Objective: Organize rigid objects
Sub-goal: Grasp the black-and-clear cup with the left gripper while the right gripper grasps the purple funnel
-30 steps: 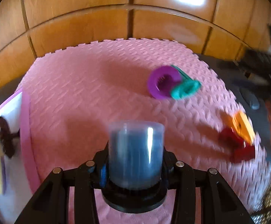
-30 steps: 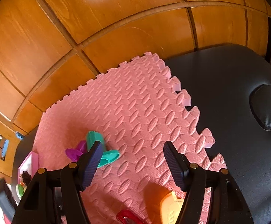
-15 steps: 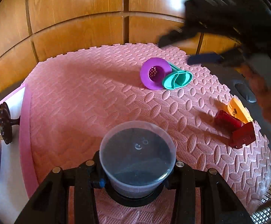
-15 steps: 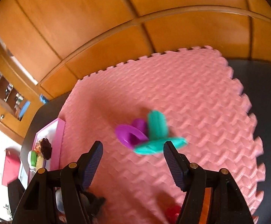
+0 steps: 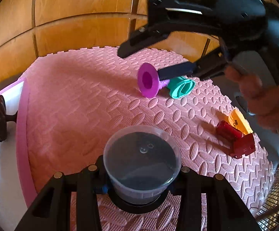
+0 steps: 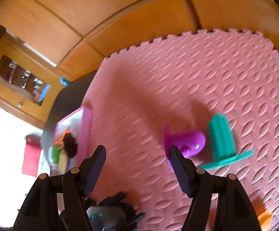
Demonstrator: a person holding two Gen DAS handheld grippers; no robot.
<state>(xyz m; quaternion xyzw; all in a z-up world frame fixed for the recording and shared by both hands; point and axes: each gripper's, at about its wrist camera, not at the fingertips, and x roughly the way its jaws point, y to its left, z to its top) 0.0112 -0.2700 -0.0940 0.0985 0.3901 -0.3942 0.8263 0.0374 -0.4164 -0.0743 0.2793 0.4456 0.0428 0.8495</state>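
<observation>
Two handheld grippers work over a pink foam puzzle mat (image 5: 93,104) that lies on a dark surface in front of wooden wall panels. Near the far middle of the mat, a purple funnel-shaped piece (image 5: 149,80) lies on its side, touching a teal flanged piece (image 5: 181,88) just to its right. At the right edge of the mat sit two dark red blocks (image 5: 235,140) and a yellow-orange piece (image 5: 239,122), bunched together. Off the mat's left edge, a pink-rimmed tray (image 5: 22,127) holds a black disc on a stem (image 5: 1,118) and some orange and yellow items too cropped to name.

In the left wrist view, the left gripper (image 5: 141,175) is clamped on a translucent plastic cup (image 5: 142,161), held near the camera above the mat's near edge. The cup's inside looks dark.

From the right, the right gripper (image 5: 152,59) reaches in over the mat, held by a hand (image 5: 264,96). Its jaws stand apart with nothing between them. In the right wrist view its right finger (image 6: 179,171) overlaps the purple piece; whether it touches it cannot be told. That view is blurred.
</observation>
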